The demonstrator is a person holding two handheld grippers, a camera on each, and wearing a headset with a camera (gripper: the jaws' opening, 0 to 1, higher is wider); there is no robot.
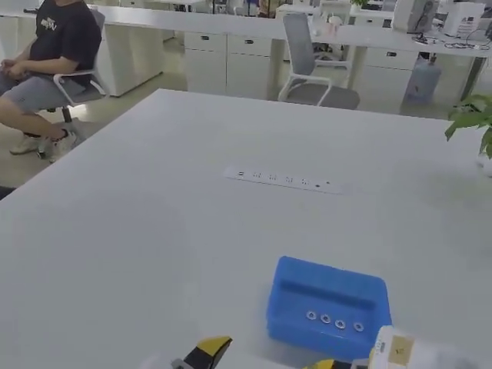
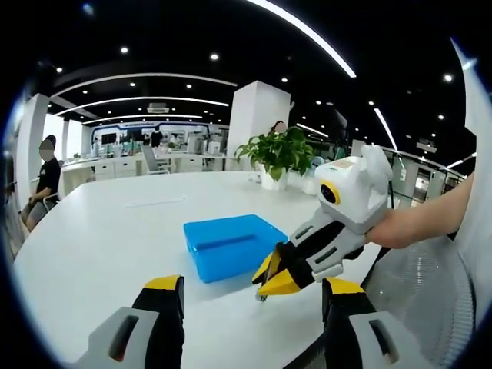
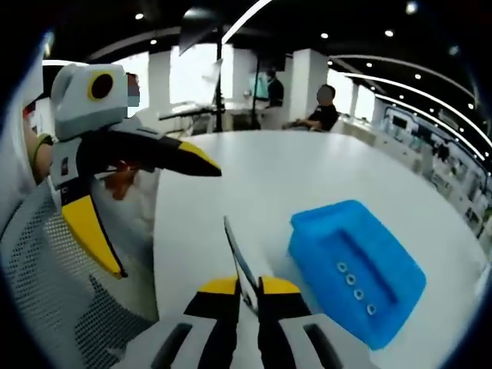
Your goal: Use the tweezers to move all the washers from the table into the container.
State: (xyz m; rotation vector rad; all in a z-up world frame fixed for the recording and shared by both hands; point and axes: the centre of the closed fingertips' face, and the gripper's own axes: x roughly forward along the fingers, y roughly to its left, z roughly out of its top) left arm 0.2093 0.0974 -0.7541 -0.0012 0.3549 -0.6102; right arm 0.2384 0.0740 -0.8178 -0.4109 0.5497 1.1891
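White table (image 1: 115,231): blue container (image 1: 328,304), power strip (image 1: 281,179)

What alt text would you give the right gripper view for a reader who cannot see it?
The right tool, shut on tweezers, points over a white table beside a blue container holding four washers. The left tool hangs open at the left.
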